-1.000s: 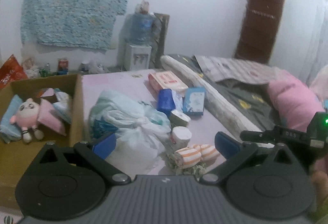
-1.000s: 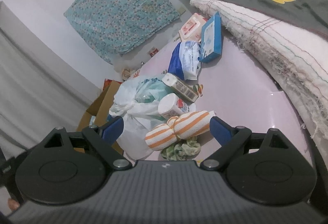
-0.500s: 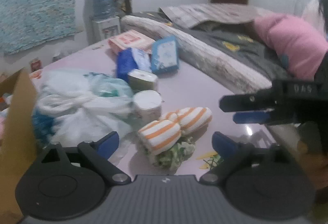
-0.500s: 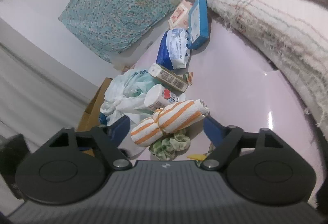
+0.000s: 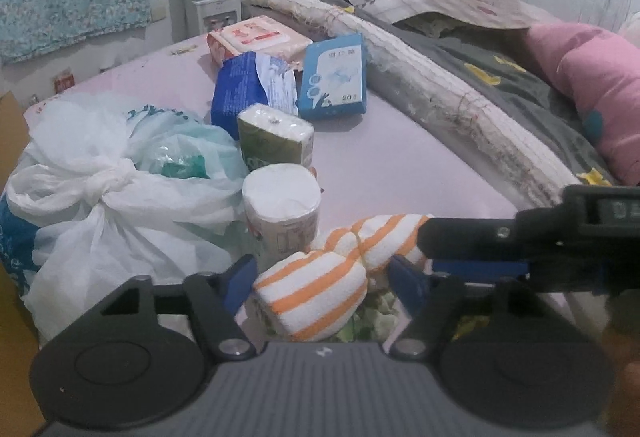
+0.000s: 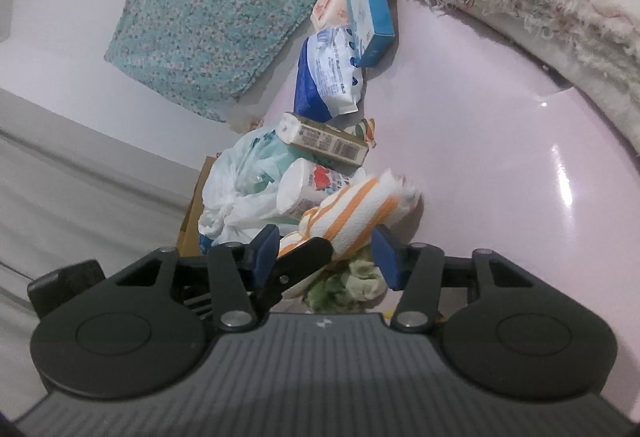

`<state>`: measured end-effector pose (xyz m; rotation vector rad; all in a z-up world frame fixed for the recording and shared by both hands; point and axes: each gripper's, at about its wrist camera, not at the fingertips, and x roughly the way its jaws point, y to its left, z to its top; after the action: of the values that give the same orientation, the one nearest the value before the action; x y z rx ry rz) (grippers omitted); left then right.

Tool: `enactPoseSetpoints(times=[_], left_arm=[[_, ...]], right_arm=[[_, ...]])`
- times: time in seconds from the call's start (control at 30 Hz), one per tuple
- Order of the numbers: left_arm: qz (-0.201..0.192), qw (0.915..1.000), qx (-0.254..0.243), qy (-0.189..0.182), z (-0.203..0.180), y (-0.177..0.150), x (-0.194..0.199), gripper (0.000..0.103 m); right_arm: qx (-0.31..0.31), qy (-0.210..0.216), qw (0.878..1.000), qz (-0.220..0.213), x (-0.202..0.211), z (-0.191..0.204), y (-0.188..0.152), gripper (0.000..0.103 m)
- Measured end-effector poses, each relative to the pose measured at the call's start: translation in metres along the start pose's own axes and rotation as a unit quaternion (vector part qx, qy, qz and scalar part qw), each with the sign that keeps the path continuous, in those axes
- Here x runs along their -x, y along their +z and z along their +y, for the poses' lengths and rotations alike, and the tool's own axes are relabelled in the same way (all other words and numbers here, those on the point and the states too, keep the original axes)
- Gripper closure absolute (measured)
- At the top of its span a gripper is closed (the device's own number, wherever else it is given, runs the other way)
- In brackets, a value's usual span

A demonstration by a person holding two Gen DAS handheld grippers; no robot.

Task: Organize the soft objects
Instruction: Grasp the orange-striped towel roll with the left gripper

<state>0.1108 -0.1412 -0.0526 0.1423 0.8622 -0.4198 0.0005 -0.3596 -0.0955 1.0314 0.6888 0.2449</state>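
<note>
Plastic first: at far left a knotted bag (image 5: 116, 193) bulges with green and white contents I cannot identify. Right of it stand a tissue roll (image 5: 282, 209) and pack (image 5: 276, 141). Next comes the striped towel (image 5: 316, 293) on the pink table (image 5: 400, 157), lying over a green scrunchie (image 6: 352, 285). The left gripper (image 5: 322, 285) brackets its near end, jaws narrowed but seemingly not yet pinching; the right gripper (image 6: 326, 251) likewise straddles the far end. Closing low could snag the scrunchie or topple the roll.
</note>
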Motion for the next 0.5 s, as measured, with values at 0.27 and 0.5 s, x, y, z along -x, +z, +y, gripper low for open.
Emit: enactPoseSetpoints(times=[0.27,0.5], left_arm=[[-0.012,0.9997,0.003,-0.02,-0.012,-0.004,0.022,0.057],[-0.04,0.9975,0.029,-0.05,-0.009,-0.014,0.052,0.061]], right_arm=[[-0.031,0.021,0.999,-0.013,-0.004,-0.009,-0.001,0.066],[-0.012,0.042,0.999,-0.024,0.012,0.001,-0.002,0.068]])
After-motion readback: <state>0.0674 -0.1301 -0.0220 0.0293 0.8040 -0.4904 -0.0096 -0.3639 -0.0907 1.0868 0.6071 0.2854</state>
